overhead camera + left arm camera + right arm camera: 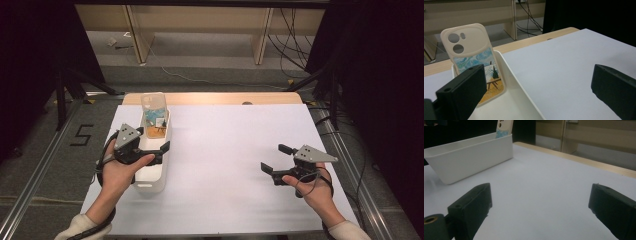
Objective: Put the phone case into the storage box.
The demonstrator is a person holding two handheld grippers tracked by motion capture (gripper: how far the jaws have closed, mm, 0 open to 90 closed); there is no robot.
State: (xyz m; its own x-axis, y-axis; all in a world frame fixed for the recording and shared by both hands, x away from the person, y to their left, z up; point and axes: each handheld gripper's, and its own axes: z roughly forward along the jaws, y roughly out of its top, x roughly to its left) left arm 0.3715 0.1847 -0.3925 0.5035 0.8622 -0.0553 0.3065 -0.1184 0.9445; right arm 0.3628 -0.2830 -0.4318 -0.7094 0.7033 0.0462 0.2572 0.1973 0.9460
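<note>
Left tool (pixel 152 140) gapes beside painted phone case (pixel 474 62); "5" (pixel 82 135) on floor.

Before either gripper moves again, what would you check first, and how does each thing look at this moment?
1. Left gripper open: ok, jaws wide apart.
2. Right gripper open: ok, nothing between its jaws.
3. Phone case in the white bin: ok, leaning upright at the far end.
4. Left gripper over the bin: ok.
5. Case free of the left gripper: ok, nothing is clamped.
6. How steadily the case leans: cannot tell.
</note>
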